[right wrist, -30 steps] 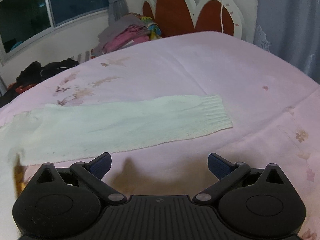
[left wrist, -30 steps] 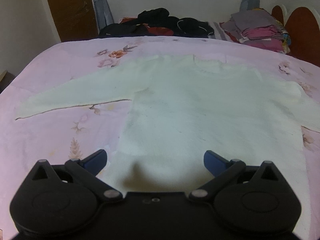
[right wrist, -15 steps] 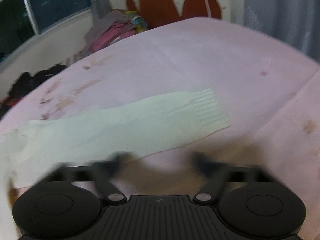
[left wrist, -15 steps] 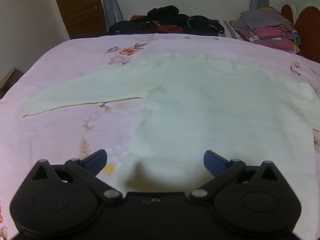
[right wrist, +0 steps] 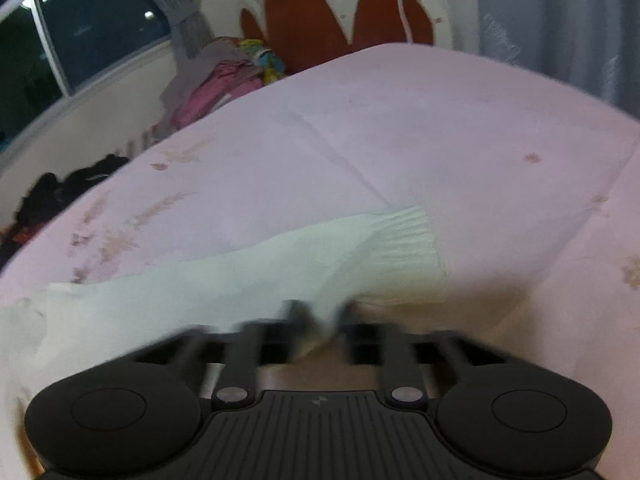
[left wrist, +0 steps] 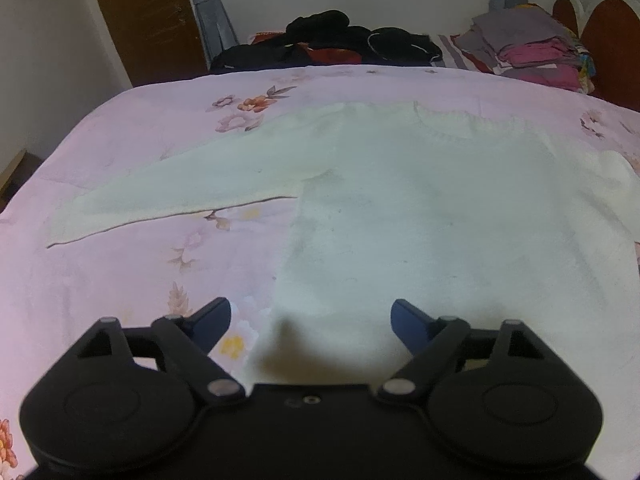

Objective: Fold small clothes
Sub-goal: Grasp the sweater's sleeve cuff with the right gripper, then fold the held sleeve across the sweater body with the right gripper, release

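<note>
My left hand-held gripper [left wrist: 310, 318] hangs over the hem of the cream sweater [left wrist: 420, 216], which lies flat on the pink bed [left wrist: 120, 280]; its 2 jaws stand wide, have just been closing a little, and pinch nothing. The sweater's right edge is cut off by the frame. My right hand-held gripper [right wrist: 320, 320] is smeared by blur; its jaws have just been closing and look pinched on the sleeve [right wrist: 240, 284] near the ribbed cuff [right wrist: 404, 240], though the contact itself is hard to make out.
</note>
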The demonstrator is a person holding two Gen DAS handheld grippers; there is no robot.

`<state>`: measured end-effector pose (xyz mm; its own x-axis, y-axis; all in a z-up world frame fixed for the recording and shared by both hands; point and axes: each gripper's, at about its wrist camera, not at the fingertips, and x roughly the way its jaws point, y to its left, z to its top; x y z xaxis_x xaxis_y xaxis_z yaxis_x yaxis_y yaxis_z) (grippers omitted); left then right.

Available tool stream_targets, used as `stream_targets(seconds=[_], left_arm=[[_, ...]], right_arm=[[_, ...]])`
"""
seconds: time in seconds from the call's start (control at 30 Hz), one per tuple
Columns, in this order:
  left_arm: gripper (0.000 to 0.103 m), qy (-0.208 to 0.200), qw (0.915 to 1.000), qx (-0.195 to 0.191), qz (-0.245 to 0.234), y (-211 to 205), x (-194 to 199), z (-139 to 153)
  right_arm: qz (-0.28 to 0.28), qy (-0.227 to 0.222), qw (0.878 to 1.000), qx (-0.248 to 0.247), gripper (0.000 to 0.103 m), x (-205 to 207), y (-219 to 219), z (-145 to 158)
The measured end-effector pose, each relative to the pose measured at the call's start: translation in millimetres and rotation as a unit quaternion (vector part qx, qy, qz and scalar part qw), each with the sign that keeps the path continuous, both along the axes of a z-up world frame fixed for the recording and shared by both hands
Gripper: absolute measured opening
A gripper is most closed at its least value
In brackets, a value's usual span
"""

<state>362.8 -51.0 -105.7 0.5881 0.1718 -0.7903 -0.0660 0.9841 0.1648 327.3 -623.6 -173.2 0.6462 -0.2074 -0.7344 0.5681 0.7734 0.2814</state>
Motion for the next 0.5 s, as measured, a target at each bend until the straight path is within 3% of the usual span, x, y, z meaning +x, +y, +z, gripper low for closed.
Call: stream_targets(seconds=[0.27, 0.5], left_arm=[[0.083, 0.001, 0.9989, -0.039, -0.026, 17.6, 17.7, -4.0], [0.087, -0.039, 0.9909, -0.106, -0.073, 36.1, 32.5, 0.4]], right_arm=[[0.047, -0.040, 0.997, -0.044, 0.006, 13.1, 42.0, 38.1], [0.143, -0.092, 0.983, -0.071, 0.006, 47.1, 153.6, 85.8]])
